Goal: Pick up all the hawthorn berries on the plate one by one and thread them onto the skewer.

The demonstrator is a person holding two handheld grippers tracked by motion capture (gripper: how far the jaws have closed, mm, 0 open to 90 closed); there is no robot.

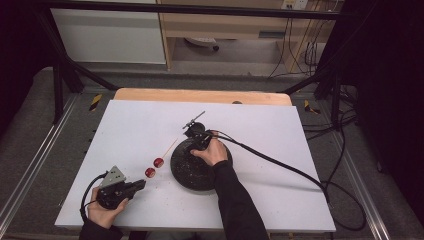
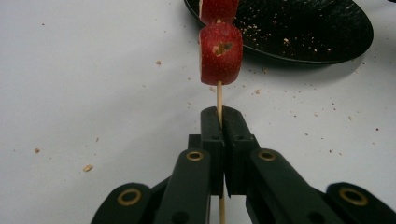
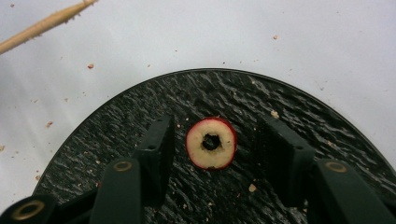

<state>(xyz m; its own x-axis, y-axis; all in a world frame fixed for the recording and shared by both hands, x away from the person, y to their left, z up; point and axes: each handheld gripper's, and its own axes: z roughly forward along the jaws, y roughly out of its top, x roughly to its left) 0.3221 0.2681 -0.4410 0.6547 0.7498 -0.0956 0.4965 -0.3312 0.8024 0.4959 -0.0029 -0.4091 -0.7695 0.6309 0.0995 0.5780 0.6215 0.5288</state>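
On the black plate sits one cored fruit slice, red-skinned and pale inside, with crumbs scattered around it. Right gripper is down over the plate: its jaws stand either side of that slice, a gap showing on both sides, nothing pressing yet. Over on the white table, the left gripper has its jaws pressed together on a thin wooden skewer, which carries two red fruit pieces just past the jaw tips. The farther piece is cut off by the top edge of the left gripper view. From the high view, the person's right hand covers much of the plate.
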